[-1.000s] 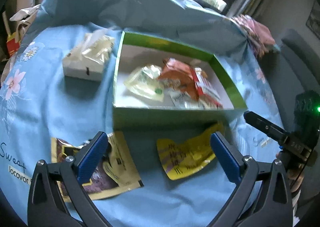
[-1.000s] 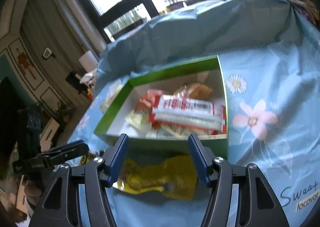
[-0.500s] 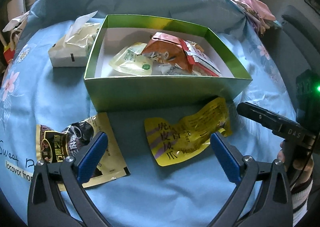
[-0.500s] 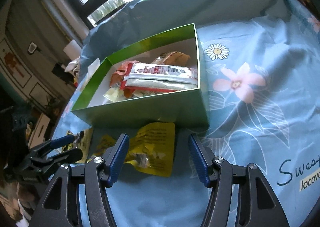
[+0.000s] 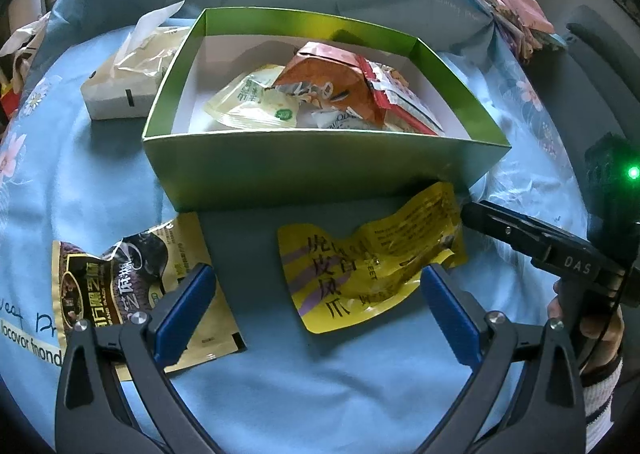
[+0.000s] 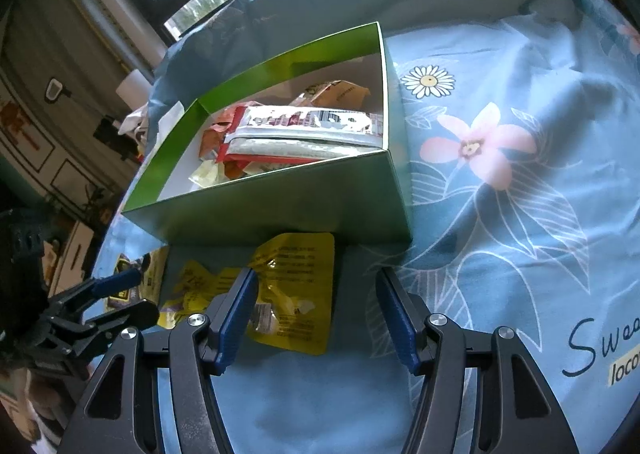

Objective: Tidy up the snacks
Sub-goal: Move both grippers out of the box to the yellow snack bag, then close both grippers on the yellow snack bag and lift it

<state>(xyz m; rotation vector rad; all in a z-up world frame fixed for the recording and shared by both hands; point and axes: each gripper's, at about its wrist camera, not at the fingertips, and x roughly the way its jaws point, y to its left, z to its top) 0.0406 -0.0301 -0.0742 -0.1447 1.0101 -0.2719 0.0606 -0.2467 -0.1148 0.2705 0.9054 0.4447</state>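
A green box [image 5: 320, 170] on the blue floral cloth holds several snack packets, among them an orange one [image 5: 332, 82] and a red-and-white one [image 6: 304, 122]. In front of the box lie a crumpled yellow packet [image 5: 372, 254] and a brown-and-yellow packet [image 5: 120, 286]. My left gripper [image 5: 316, 274] hangs open low over the cloth, with the yellow packet's left part between its blue pads and the brown packet under its left finger. My right gripper [image 6: 316, 274] is open over the yellow packet's [image 6: 296, 274] right end and touches nothing. Each gripper shows in the other's view: right [image 5: 476, 214], left [image 6: 140, 294].
A white tissue box [image 5: 120, 94] stands left of the green box. A raised fold of the cloth runs behind both, with a pink fabric pile [image 5: 516, 14] at the far right. A hand with a striped cuff [image 5: 592, 330] holds the right gripper. Flat floral cloth [image 6: 500, 174] lies right of the box.
Both grippers have come down and closer to the cloth in front of the box. The yellow packet now lies between each pair of fingers. Neither jaw width has changed.
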